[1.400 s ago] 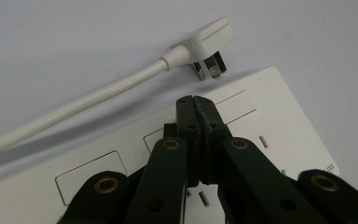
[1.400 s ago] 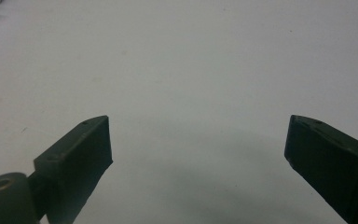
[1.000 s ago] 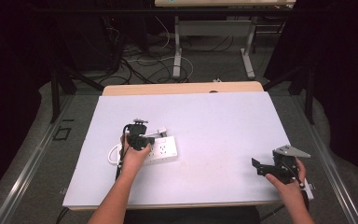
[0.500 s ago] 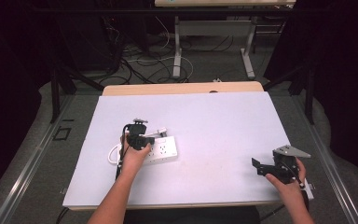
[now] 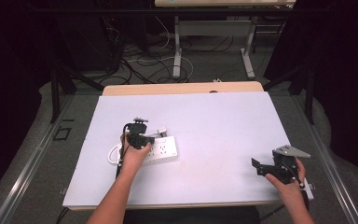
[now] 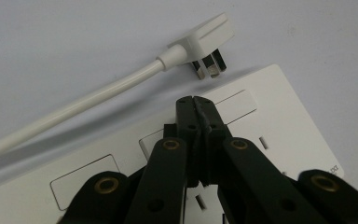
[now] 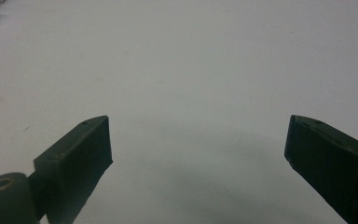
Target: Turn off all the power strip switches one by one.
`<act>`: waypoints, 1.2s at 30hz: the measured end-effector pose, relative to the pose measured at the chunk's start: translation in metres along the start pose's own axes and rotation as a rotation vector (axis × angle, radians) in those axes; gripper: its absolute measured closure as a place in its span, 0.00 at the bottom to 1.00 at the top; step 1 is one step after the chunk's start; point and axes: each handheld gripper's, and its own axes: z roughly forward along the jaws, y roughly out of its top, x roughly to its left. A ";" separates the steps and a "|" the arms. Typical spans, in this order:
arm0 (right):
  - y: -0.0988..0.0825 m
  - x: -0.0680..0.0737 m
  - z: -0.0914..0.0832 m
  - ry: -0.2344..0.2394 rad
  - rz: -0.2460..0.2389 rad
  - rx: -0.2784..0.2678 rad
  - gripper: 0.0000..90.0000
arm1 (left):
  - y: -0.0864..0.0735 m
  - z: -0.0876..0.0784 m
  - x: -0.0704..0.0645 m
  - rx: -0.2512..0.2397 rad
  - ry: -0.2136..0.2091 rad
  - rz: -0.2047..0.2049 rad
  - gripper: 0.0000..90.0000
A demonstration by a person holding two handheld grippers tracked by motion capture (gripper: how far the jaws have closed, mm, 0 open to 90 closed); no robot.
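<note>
Nothing is seen to have moved since the earlier frames: both hands and the white power strip [image 5: 161,150] are found where they were. The left tongs [image 5: 150,139] are held over the strip, near its left half, with the jaws pressed together and nothing between them. In the left gripper view the left tongs [image 6: 196,100] are seen with their closed tips just above the strip's [image 6: 270,121] top face, beside a rectangular switch panel; whether the tips touch the surface cannot be told. Just beyond the tips, off the strip's far edge, a white plug [image 6: 204,44] is seen lying on the desk [image 6: 74,42], its prongs turned toward the strip, and its white cable [image 6: 70,109] is trailed away to the left of the tongs. The right tongs [image 5: 258,167] are held well apart from the strip, near the desk's [image 5: 214,121] front right corner. In the right gripper view the right tongs [image 7: 198,151] are shown with the jaws wide apart over the bare desk surface, nothing between them
</note>
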 end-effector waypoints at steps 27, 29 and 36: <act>0.000 0.003 0.001 0.013 -0.026 0.006 0.05 | 0.017 -0.003 -0.023 -0.019 -0.025 0.057 1.00; 0.001 0.003 0.001 0.014 -0.027 0.006 0.04 | 0.019 -0.003 -0.026 -0.014 -0.025 0.061 1.00; 0.001 0.003 0.002 0.016 -0.031 0.006 0.03 | 0.023 0.001 -0.034 -0.016 -0.035 0.078 1.00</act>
